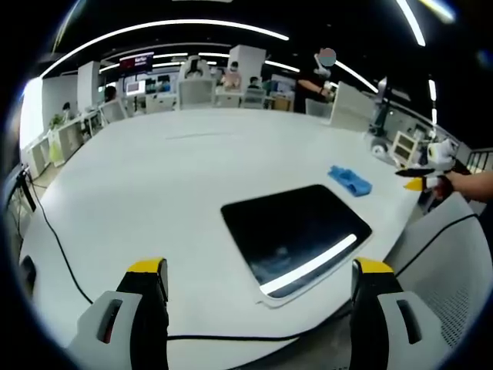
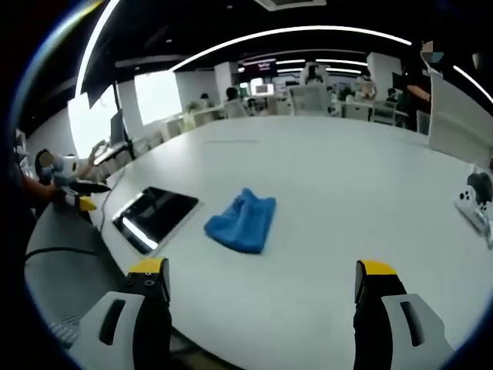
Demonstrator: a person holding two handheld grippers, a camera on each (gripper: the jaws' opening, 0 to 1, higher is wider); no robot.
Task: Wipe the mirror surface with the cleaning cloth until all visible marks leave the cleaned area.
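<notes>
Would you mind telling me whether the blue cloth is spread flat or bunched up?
Bunched up. The cloth lies in a rumpled, folded heap on the table, apart from the mirror; neither gripper touches it.

White table (image 1: 169, 177), dark mirror (image 1: 296, 231) flat; blue cloth (image 1: 350, 179) beside; perhaps a cable (image 1: 62, 254)

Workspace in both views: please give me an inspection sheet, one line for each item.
Surface: large white table, mostly bare.
Job's things: mirror lies flat near the table edge, reflecting a ceiling light; faint smudges on it. Blue cleaning cloth lies crumpled beside the mirror, apart from it.
Clutter: white device at the table's far side.
Grippers: left tool open, empty; right tool open, empty.
Cables: black cable across the near table edge.
Surroundings: open office, desks, ceiling light strips.
</notes>
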